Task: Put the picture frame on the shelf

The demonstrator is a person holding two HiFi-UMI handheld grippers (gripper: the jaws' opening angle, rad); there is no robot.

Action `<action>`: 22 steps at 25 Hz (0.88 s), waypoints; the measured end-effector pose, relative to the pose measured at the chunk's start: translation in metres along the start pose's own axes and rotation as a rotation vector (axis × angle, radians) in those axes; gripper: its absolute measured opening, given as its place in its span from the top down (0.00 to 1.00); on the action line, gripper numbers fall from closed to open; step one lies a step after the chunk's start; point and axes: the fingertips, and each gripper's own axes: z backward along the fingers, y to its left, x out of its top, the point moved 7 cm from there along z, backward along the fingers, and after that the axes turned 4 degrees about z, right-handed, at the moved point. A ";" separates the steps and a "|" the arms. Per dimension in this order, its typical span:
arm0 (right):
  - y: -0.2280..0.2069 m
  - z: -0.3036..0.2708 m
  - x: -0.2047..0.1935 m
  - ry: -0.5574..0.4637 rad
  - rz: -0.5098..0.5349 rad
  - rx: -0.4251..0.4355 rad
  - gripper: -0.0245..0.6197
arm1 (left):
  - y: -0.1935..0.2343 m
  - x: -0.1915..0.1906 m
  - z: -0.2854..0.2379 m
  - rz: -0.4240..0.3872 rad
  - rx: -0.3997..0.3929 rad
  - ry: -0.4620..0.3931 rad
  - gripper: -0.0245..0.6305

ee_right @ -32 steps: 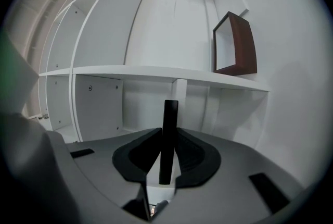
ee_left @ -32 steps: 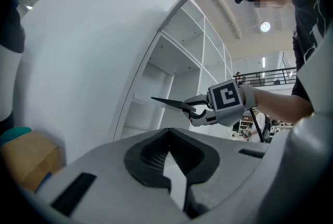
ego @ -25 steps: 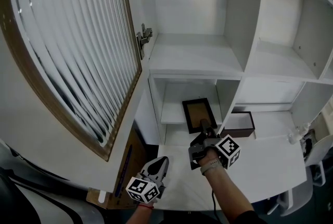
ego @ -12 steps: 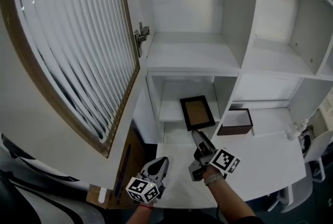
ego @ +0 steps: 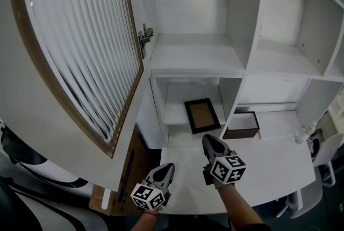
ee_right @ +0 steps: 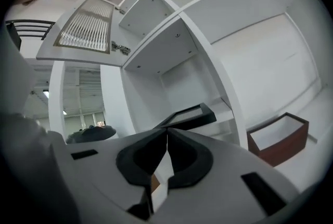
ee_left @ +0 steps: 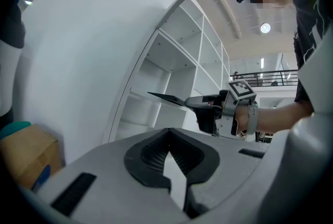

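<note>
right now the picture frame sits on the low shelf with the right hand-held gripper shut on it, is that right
Not quite. The picture frame does sit on the low shelf, but the right hand-held gripper is shut on nothing, short of the frame; the right gripper view shows its jaws together and empty.

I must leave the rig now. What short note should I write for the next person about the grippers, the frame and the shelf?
Left gripper: shut, empty, held low.
Right gripper: jaws have just closed, nothing between them, clear of the frame.
Frame: lies on the low shelf; its near end seems to overhang the edge.
Done: frame placed and released.
Left: perhaps push the frame further in.
</note>
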 end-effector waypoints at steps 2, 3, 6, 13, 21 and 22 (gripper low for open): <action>-0.001 -0.005 0.003 -0.005 0.003 -0.006 0.95 | 0.000 0.000 0.002 -0.001 0.007 0.000 0.96; -0.002 -0.009 0.004 -0.008 0.000 -0.009 0.95 | 0.001 0.000 0.004 -0.001 0.013 -0.001 0.96; -0.003 -0.018 0.007 -0.010 -0.007 -0.017 0.95 | 0.005 0.000 0.010 0.000 0.037 -0.003 0.96; -0.004 -0.038 0.009 0.001 0.005 -0.016 0.95 | 0.017 0.002 0.025 0.002 0.095 -0.010 0.96; -0.007 -0.054 0.011 0.011 0.011 -0.027 0.95 | 0.026 0.004 0.033 0.003 0.138 -0.018 0.96; -0.008 -0.056 0.011 0.012 0.007 -0.029 0.95 | 0.027 0.004 0.034 0.004 0.141 -0.018 0.96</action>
